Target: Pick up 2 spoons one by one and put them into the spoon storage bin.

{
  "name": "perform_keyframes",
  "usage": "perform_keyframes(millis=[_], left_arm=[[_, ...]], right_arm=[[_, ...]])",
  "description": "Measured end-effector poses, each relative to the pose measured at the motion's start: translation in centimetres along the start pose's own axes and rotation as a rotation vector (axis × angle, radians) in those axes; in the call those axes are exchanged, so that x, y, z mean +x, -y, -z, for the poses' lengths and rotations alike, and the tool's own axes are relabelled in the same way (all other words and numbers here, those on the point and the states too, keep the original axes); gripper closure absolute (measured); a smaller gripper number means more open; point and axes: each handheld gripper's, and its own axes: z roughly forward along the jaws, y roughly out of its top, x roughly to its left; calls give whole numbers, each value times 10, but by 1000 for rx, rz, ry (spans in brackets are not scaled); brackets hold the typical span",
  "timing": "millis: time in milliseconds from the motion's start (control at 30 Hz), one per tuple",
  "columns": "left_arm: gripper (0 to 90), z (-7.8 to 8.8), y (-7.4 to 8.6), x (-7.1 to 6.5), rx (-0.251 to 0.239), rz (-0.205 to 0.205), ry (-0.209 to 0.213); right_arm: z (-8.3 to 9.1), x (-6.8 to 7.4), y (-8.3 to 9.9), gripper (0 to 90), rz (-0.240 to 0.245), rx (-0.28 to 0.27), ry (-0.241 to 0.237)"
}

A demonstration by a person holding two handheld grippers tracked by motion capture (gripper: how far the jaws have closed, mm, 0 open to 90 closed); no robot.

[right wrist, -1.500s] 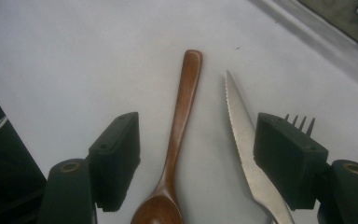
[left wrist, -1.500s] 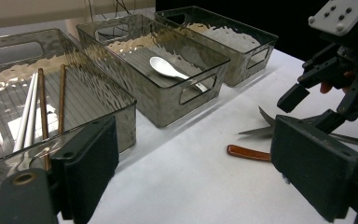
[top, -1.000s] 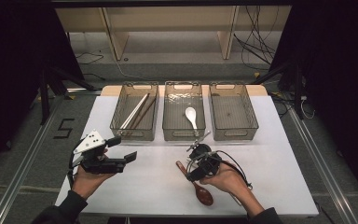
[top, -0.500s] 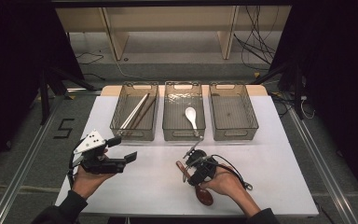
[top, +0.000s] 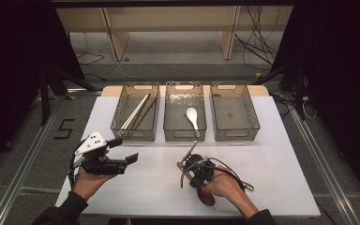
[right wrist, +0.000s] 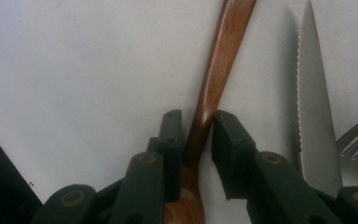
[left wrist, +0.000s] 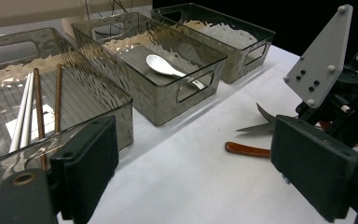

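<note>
Your right gripper (right wrist: 196,135) has just been closing on the wooden spoon (right wrist: 214,88); the pads flank the handle just above the bowl, lower centre of the right gripper view, with a sliver of gap at one side. Finish the squeeze before lifting, and keep clear of the serrated knife (right wrist: 313,121) alongside. Left gripper (top: 122,157) hangs with jaws apart, lower left. Only legible marking: a "5" on the floor (top: 64,128).
</note>
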Motion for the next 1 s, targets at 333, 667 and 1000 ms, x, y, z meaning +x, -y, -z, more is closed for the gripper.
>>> perform_keyframes(millis=[333,667,1000], left_arm=[[150,0,0,0,5,-8,4],[150,0,0,0,5,-11,4],[150,0,0,0,5,-14,4]], right_arm=[[0,-4,-1,823,-11,4,1],[7,-9,0,827,-11,-31,-3],[19,-17,3,827,-41,-92,-34]])
